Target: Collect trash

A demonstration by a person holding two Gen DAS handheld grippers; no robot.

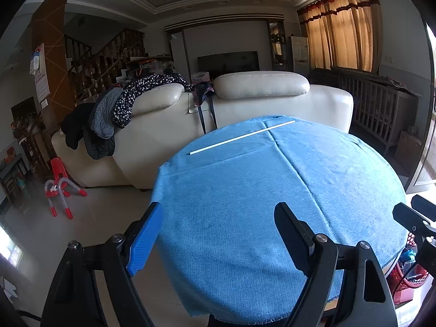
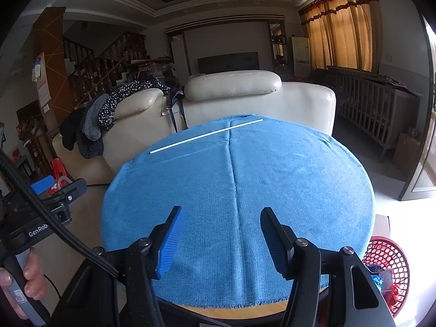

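Here, from the left wrist, a thin white stick (image 1: 242,137) lies slantwise at the far edge of the counter (image 1: 340,169), on its blue cloth. The left gripper (image 1: 220,234) has jaws spread wide, holding nothing. From the right wrist, the stick (image 2: 206,136) looks the same; the right gripper (image 2: 220,241) is also spread and empty, with a red basket (image 2: 389,256) at right.

The left gripper (image 1: 218,234) has black angular arms with round silver screw heads at the pivots and ribbed blue pads on the inner faces of its fingers (image 1: 144,241). The right gripper (image 2: 219,241) is built the same way. Left of the right gripper, a black block carries white "GenRob" lettering, a black ribbed cable (image 2: 57,231) crosses it, and a hand (image 2: 26,286) wraps a grey handle.
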